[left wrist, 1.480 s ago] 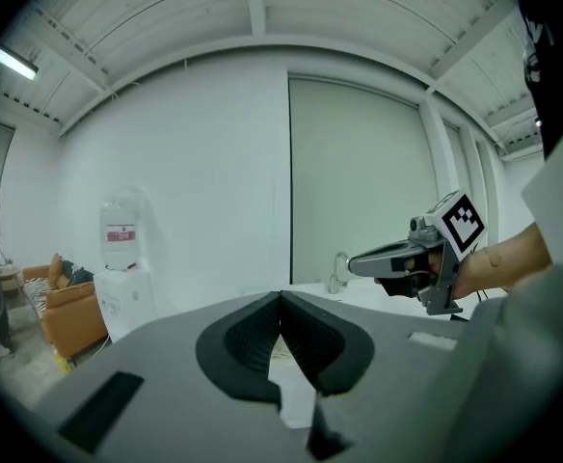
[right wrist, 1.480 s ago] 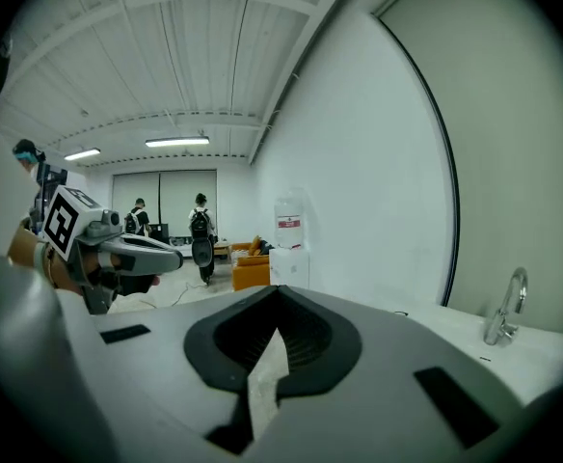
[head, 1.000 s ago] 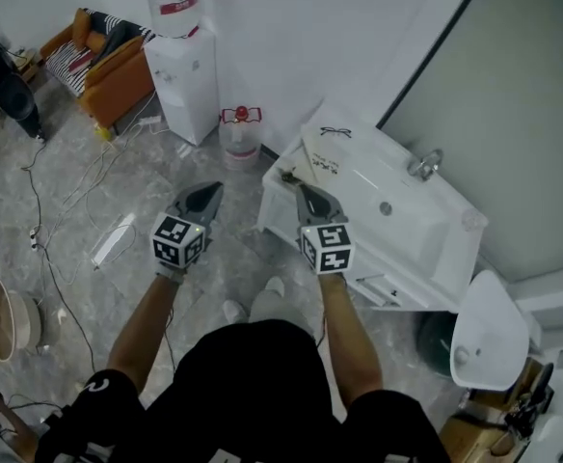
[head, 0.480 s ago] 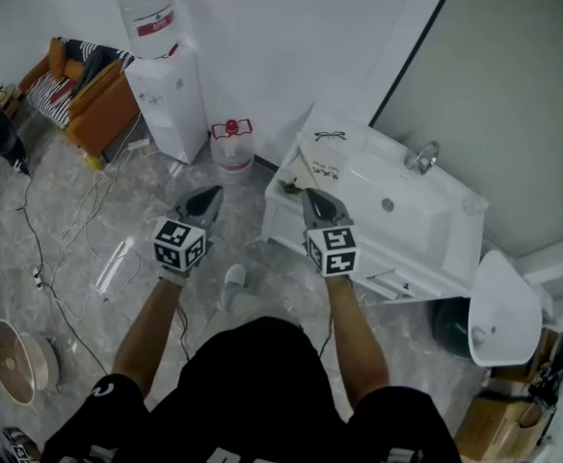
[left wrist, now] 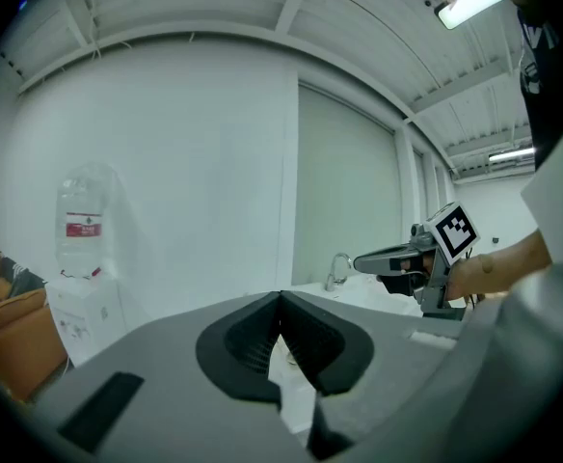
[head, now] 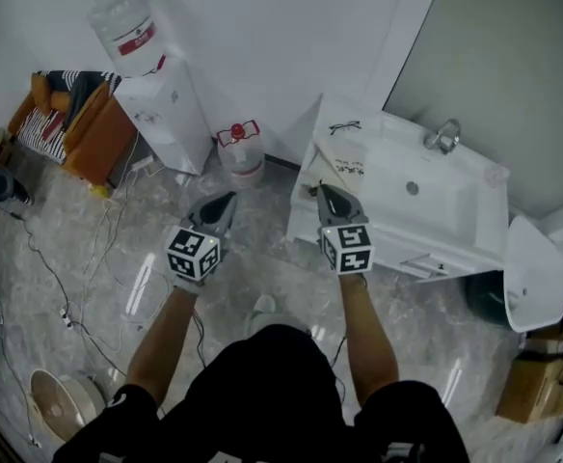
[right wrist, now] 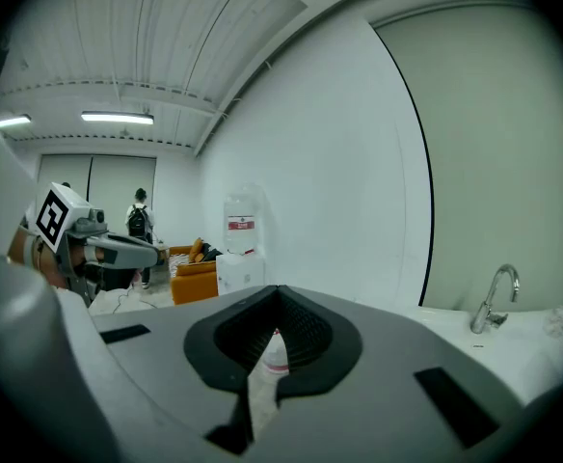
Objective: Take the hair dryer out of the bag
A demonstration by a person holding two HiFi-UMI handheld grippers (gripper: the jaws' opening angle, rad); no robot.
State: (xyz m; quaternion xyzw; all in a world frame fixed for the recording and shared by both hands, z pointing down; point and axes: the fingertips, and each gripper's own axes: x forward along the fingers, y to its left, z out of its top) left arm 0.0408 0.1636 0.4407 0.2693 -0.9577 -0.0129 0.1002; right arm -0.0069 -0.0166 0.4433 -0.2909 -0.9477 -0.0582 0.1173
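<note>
The white sink cabinet (head: 436, 225) stands just ahead and to the right of the right gripper (head: 323, 191). A water dispenser (head: 166, 114) stands well ahead and to the left of the left gripper (head: 227, 201). A white bag (head: 344, 154) lies on the cabinet's near end, just beyond the right gripper's tips; the hair dryer cannot be made out. Both grippers are clenched, jaws together on nothing.
</note>
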